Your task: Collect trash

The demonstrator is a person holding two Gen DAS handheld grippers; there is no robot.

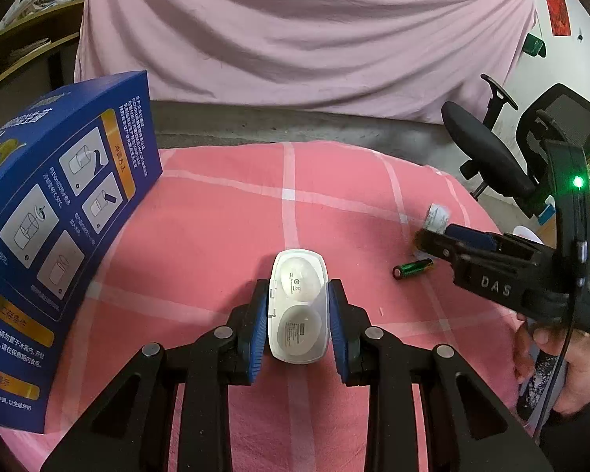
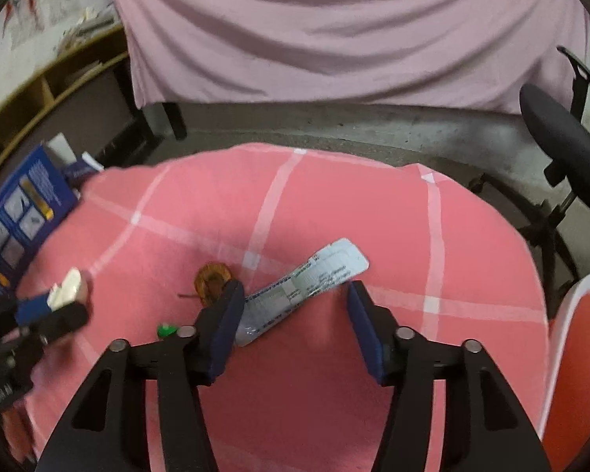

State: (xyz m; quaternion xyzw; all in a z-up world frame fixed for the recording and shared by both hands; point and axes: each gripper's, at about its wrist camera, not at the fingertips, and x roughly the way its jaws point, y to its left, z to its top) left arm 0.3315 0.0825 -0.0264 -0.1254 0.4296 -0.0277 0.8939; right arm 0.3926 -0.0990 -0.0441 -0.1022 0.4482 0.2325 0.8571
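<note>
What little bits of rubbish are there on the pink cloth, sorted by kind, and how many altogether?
White plastic case, gripped in the left tool: 1
Green battery: 1
Silvery foil strip: 1
Brown round scrap: 1
Total: 4

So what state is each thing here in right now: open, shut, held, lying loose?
Left gripper: shut on the white case.
White case: held between the left fingers, above the cloth.
Right gripper: open, around the blister strip.
Blister strip: lying flat on the cloth, not gripped.
Battery: lying on its side, loose.
Blue box: standing at the cloth's left edge.
</note>
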